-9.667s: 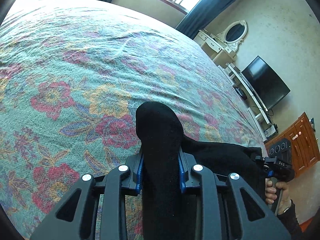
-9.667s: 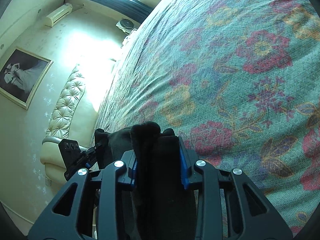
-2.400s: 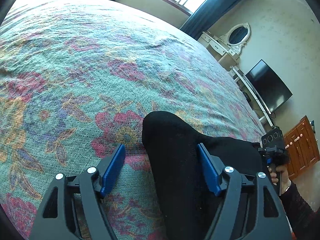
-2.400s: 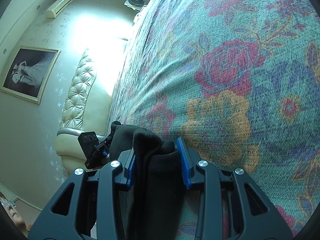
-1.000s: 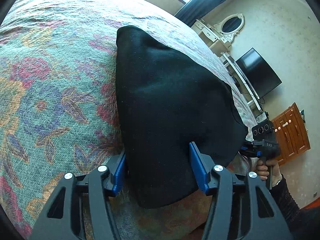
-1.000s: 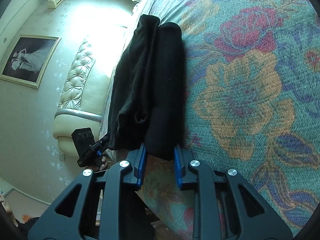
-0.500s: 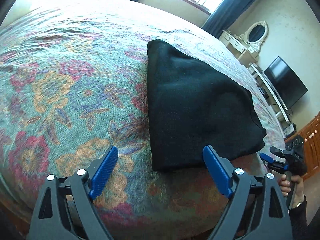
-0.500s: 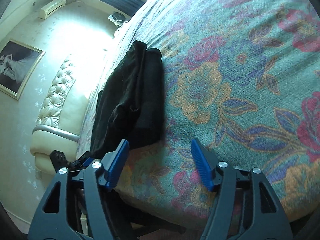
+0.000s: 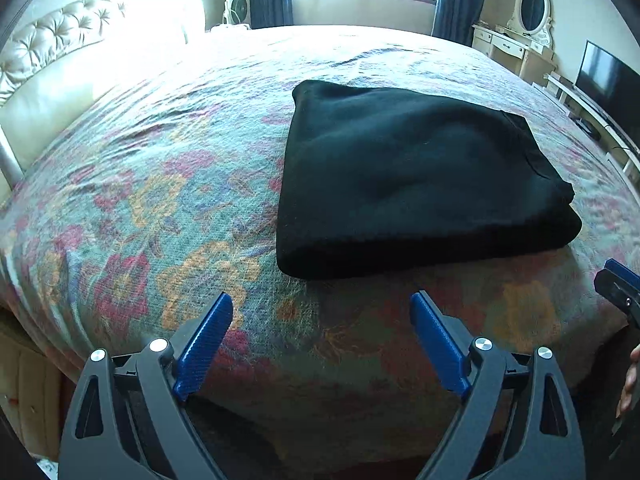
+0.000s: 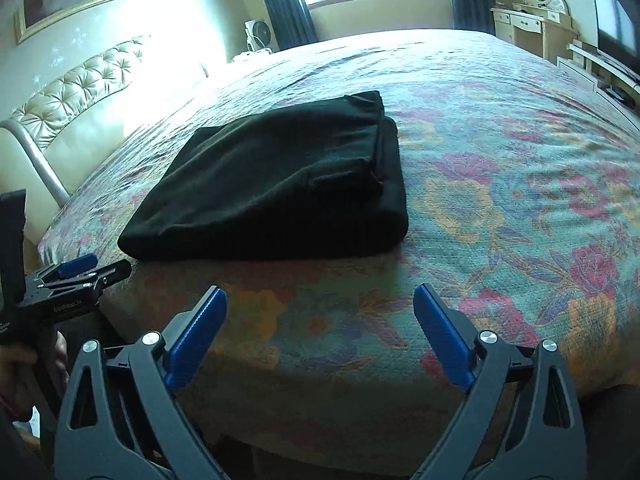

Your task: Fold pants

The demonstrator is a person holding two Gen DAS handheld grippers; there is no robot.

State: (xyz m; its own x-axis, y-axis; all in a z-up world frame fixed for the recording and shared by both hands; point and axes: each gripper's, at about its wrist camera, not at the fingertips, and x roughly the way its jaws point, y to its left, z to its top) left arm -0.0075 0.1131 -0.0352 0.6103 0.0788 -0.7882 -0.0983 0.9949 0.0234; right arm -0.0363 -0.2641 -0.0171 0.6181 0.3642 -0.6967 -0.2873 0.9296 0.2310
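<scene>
Black folded pants (image 9: 404, 176) of thick, soft knit lie flat on the floral bedspread (image 9: 152, 184), near the bed's near edge and to the right of its middle in the left wrist view. The bundle is a squat, roughly four-sided stack, and its long axis runs left to right along that near edge. A rounded, thick fold faces the near side; the left end is a smooth closed edge, while the right end shows the stacked layers and a seam, one layer stepping out beyond the other. In the right wrist view the same pants (image 10: 280, 184) sit left of centre, and their right end shows two separate thicknesses lying side by side. The surface is matte and dark, with a few shallow dents on top. The left gripper (image 9: 322, 320) hovers off the near edge of the bed, its jaws having just been opening and now spread wide with only bedspread between the blue pads (image 9: 204, 344). The right gripper (image 10: 320, 312) is likewise spread wide after just opening, holding nothing, clear of the pants. A cream tufted headboard (image 9: 52, 44) stands at the far left.
</scene>
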